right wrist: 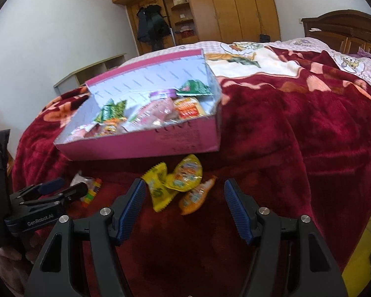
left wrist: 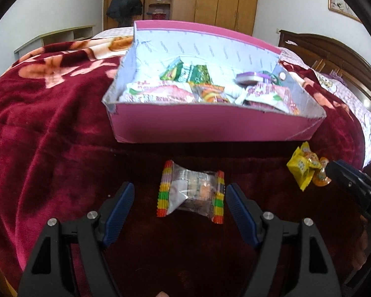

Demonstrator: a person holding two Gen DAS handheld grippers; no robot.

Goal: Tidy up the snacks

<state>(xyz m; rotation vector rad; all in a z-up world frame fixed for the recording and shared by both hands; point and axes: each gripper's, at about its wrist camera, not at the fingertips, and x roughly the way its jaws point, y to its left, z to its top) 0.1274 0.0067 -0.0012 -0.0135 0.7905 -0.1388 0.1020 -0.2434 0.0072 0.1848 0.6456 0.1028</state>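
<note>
Both tongs wide open, nothing held. Left tongs (left wrist: 180,196) straddle the clear snack pack (left wrist: 190,194) with rainbow crimped ends; it lies flat on the red blanket (left wrist: 49,128), just in front of the pink box (left wrist: 210,123). Right tongs (right wrist: 184,194) sit over the yellow packets (right wrist: 175,183), a loose cluster near the box's front wall, one orange packet (right wrist: 195,195) overlapping.

To do it well, I think: drop the left straight down, pads outside the crimped ends, pinch across the middle so the film doesn't slip. On the right, take one yellow packet only, not the pile. Blanket is soft, so press in lightly. Then lift over the wall and release inside.
</note>
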